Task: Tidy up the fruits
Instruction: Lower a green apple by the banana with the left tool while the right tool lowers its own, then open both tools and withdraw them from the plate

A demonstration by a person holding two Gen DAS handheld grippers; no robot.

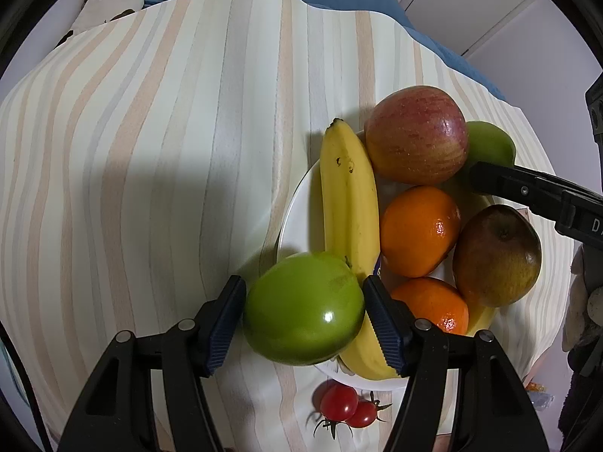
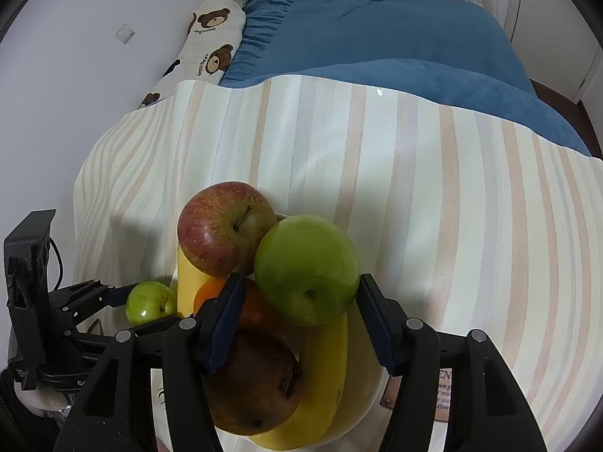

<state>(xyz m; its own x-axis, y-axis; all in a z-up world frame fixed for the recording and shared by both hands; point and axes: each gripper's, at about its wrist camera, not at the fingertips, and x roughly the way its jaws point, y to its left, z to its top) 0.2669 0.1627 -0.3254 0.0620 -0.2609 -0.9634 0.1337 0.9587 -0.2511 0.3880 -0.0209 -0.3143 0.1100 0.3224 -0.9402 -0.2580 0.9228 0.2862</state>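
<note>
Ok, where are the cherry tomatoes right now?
Left wrist view, bottom centre: the cherry tomatoes lie on the striped cloth just off the plate rim, below the green apple.

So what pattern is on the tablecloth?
Pale stripes of cream, peach and grey-blue on the tablecloth; clearest in the right wrist view.

Fruit pile on plate; 2 tomatoes just beside it.

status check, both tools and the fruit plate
Left tool astride green apple, right tool astride second green apple; grip unclear. Plate crowded. Cherry tomatoes off plate.
</note>
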